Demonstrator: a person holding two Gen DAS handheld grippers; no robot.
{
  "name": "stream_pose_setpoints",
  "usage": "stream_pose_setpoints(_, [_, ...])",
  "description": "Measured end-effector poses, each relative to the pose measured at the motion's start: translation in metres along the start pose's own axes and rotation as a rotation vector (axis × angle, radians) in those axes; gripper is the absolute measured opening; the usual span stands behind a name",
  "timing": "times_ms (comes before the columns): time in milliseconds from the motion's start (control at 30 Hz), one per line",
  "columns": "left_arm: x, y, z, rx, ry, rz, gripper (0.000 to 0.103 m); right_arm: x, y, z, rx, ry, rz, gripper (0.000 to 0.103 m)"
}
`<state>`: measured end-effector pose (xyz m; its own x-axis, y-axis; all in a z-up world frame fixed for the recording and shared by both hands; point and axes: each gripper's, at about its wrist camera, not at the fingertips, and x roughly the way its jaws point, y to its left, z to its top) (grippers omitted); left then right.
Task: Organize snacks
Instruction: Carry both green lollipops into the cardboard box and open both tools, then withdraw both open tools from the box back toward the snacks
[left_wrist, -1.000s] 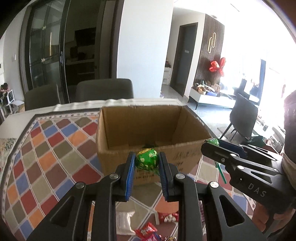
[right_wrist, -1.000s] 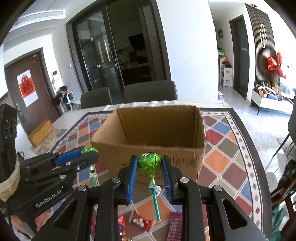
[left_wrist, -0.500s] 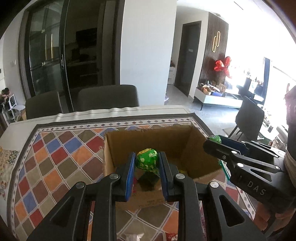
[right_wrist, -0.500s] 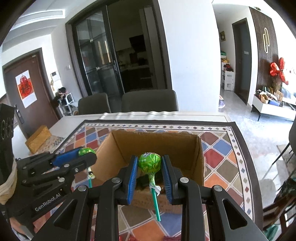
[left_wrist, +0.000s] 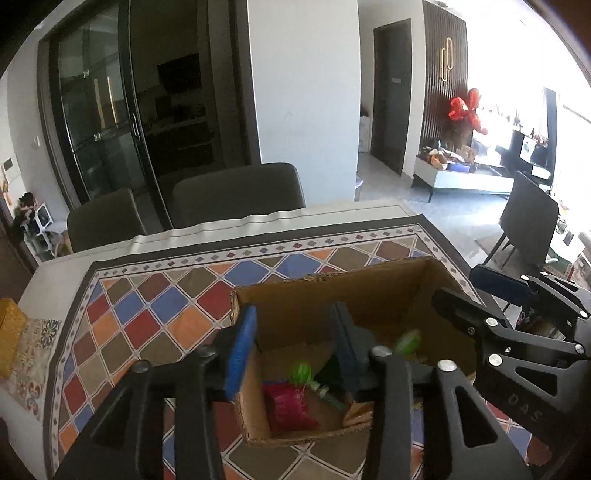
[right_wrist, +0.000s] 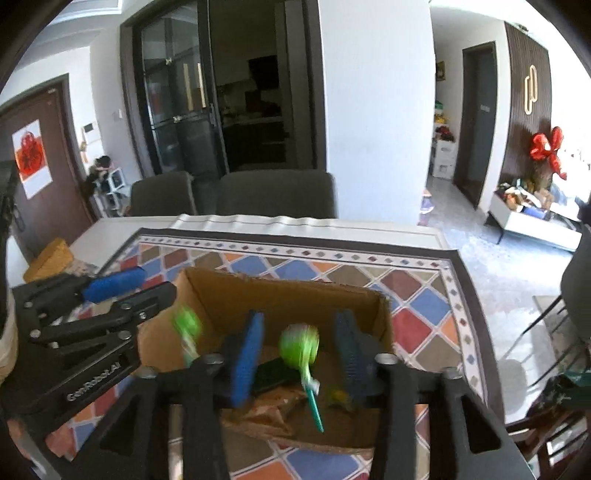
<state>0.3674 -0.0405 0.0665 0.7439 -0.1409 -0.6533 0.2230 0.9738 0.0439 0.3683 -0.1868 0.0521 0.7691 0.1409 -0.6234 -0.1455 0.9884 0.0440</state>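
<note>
Both grippers hung over the open cardboard box (left_wrist: 343, 291) on the patterned tablecloth (left_wrist: 147, 310), their jaws opening. The left gripper (left_wrist: 293, 350) had nothing between its pads; its green lollipop (left_wrist: 301, 373) lay blurred inside the box beside a red snack packet (left_wrist: 288, 406), which only the left wrist view showed. The right view alone caught the other lollipop (right_wrist: 299, 345) loose between the right gripper's (right_wrist: 301, 354) pads, touching neither. Readable there on the left gripper's side was "GenRobot.AI"; the left view showed "DAS" on the right gripper.
</note>
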Motion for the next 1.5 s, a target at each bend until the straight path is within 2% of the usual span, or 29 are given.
stream_pose_setpoints(400, [-0.039,-0.020,-0.032,0.041,-0.064,-0.032,0.058,-0.037,-0.002,-0.027,0.016,-0.032,0.035,0.046])
stream_pose_setpoints(733, [-0.075,-0.041,-0.075,0.100,-0.106,-0.069,0.063,-0.075,-0.007,-0.062,0.032,-0.069,0.039,0.046])
stream_pose_setpoints(967, [-0.083,-0.053,-0.106,0.133,-0.091,-0.091,0.065,-0.089,-0.010,-0.092,0.054,-0.059,0.043,0.046])
stream_pose_setpoints(1133, [-0.079,-0.058,-0.127,0.133,-0.063,-0.125,0.067,-0.090,-0.012,-0.114,0.067,-0.044,0.024,0.050])
stream_pose_setpoints(1500, [-0.061,-0.072,-0.168,0.173,0.012,-0.203,0.069,-0.073,-0.020,-0.172,0.097,0.079,-0.003,0.053])
